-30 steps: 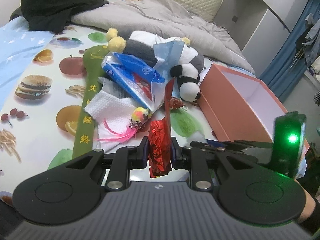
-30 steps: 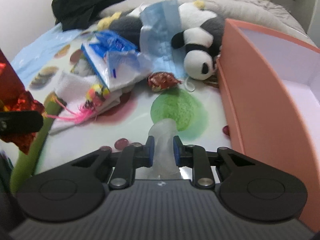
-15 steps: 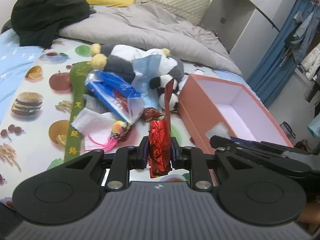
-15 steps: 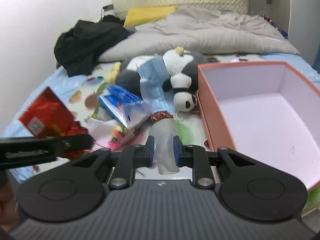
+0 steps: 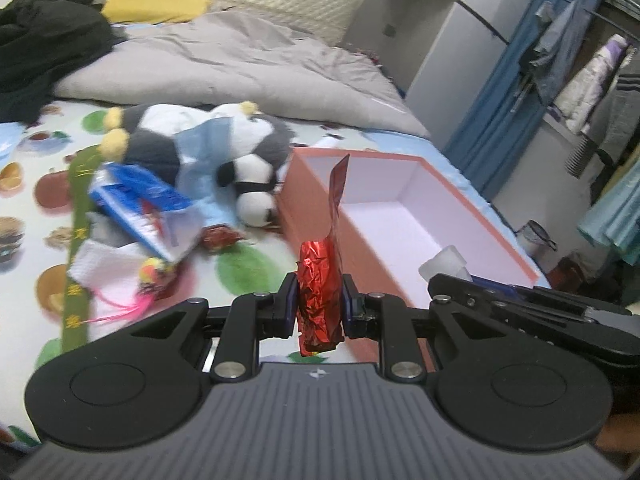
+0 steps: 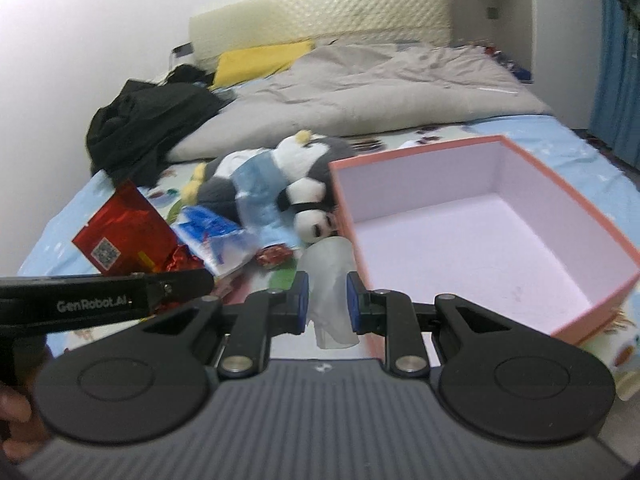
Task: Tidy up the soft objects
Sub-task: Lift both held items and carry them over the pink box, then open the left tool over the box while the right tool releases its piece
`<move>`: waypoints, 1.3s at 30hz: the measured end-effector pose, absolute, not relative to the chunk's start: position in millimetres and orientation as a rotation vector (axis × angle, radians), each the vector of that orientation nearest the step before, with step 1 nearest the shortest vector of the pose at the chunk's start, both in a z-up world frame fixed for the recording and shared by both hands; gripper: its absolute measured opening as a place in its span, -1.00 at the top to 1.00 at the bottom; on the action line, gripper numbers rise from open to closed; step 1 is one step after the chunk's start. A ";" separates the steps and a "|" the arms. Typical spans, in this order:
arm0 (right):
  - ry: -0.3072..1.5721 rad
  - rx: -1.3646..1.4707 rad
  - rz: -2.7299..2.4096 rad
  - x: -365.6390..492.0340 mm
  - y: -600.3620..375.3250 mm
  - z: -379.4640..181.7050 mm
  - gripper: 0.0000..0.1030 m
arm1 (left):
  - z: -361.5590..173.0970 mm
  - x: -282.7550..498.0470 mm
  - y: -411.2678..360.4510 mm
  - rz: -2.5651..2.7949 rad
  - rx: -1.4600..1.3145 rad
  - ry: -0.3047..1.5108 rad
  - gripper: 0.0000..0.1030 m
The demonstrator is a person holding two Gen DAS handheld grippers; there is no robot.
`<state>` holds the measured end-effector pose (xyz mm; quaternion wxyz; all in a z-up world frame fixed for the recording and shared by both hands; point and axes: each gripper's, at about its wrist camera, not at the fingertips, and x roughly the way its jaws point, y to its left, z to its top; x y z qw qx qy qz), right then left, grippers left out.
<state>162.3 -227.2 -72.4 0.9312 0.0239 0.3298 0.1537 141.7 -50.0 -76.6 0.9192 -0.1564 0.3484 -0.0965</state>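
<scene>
Only the right wrist view shows the QR code on the red foil wrapper (image 6: 124,236) pinched in the left gripper (image 5: 319,306); the right gripper (image 6: 327,302) jaws clamp a translucent plastic piece (image 6: 330,292) beside the pink box (image 6: 560,196).

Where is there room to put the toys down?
The pink box is bare inside. The printed sheet is free left of the green ribbon. It is crowded between the ribbon and the box, where the panda, blue packet and wrappers pile up.
</scene>
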 end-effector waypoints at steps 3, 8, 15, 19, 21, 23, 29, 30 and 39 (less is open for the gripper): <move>0.664 0.054 0.274 161.1 -243.1 -69.5 0.53 | -74.0 150.0 -67.2 -0.235 -0.311 0.720 0.51; 0.669 0.076 0.209 173.2 -267.9 -72.8 0.53 | -70.2 171.9 -98.9 -0.312 -0.244 0.716 0.51; 0.698 0.124 0.169 218.3 -298.6 -76.0 0.53 | -59.8 226.4 -130.4 -0.382 -0.196 0.737 0.51; 0.709 0.104 0.139 246.8 -311.7 -71.3 0.53 | -52.9 266.3 -149.1 -0.414 -0.165 0.762 0.51; 0.719 0.090 0.127 260.4 -317.4 -71.3 0.52 | -52.1 286.1 -157.6 -0.425 -0.151 0.778 0.51; 0.740 0.079 0.106 274.2 -321.1 -73.9 0.51 | -52.8 304.7 -167.3 -0.434 -0.137 0.797 0.51; 0.855 0.111 0.074 304.0 -336.8 -94.3 0.50 | -71.3 357.1 -191.3 -0.444 -0.110 0.906 0.51; 0.871 0.115 0.073 307.0 -338.3 -97.9 0.49 | -75.4 363.3 -193.4 -0.441 -0.119 0.926 0.51; 0.934 0.083 0.058 310.3 -345.4 -119.2 0.17 | -96.1 368.5 -210.5 -0.438 -0.078 0.979 0.12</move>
